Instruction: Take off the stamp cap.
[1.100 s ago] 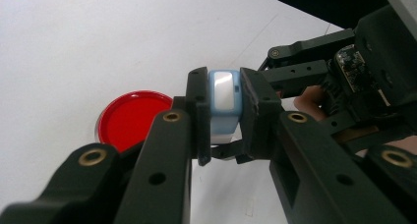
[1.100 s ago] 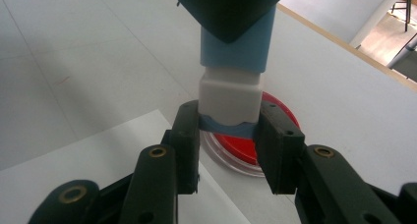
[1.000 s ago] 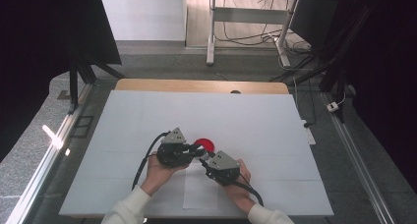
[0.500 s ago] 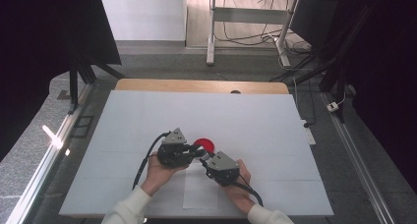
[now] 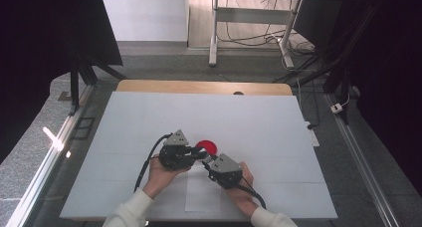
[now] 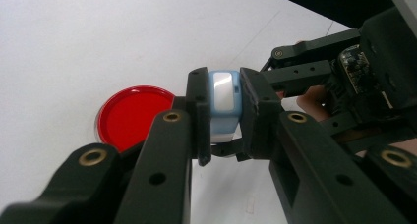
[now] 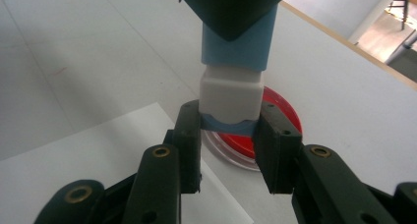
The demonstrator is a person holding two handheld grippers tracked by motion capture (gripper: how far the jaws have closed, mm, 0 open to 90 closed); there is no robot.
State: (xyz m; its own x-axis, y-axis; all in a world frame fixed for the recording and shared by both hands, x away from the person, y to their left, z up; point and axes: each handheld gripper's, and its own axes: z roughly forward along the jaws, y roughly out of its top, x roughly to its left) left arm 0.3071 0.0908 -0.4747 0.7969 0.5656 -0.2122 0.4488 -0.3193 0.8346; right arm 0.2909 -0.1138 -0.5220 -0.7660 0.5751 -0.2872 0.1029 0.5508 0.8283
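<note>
Both hand-held grippers clamp one small blue-and-white block (image 6: 223,103), held above the bench (image 5: 259,112) just over a red disc (image 5: 206,147). Left hand-held gripper (image 6: 222,118) grips the blue part, right hand-held gripper (image 7: 227,133) the white part. Judged: grasp done; separating or joining the two parts remains.

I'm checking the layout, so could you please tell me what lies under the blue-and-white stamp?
A red pad on the table, partly hidden by the stamp and fingers.
</note>
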